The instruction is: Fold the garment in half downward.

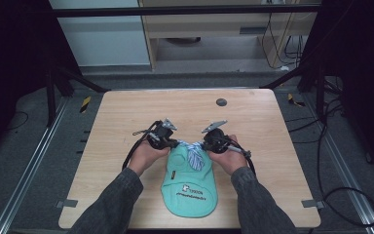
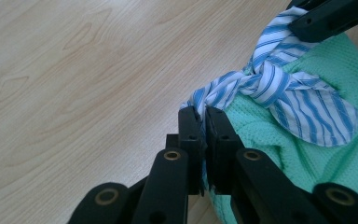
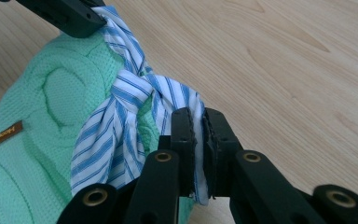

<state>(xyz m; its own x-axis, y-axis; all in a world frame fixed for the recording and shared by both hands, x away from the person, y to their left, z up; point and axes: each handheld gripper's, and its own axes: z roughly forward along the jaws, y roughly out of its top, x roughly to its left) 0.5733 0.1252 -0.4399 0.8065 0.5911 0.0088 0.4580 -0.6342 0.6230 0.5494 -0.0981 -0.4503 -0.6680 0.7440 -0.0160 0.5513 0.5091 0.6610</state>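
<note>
A mint-green knitted garment [image 1: 189,183] lies flat on the wooden table [image 1: 253,122], a printed label near its front end. At its far end a blue-and-white striped tie [image 1: 193,155] is knotted. My left gripper [image 1: 175,143] is shut on the tie's left end, seen in the left gripper view [image 2: 204,116] pinched between the jaws beside the knot [image 2: 261,81]. My right gripper [image 1: 205,144] is shut on the other end, with striped cloth [image 3: 198,116] caught between its jaws. The garment [image 3: 42,121] shows a small brown tag [image 3: 1,136]. Each gripper's jaws also appear in the other's view.
A small dark round disc [image 1: 221,102] sits near the table's far edge. Black frame bars and cables flank the table on both sides. Bare wood lies left, right and beyond the garment.
</note>
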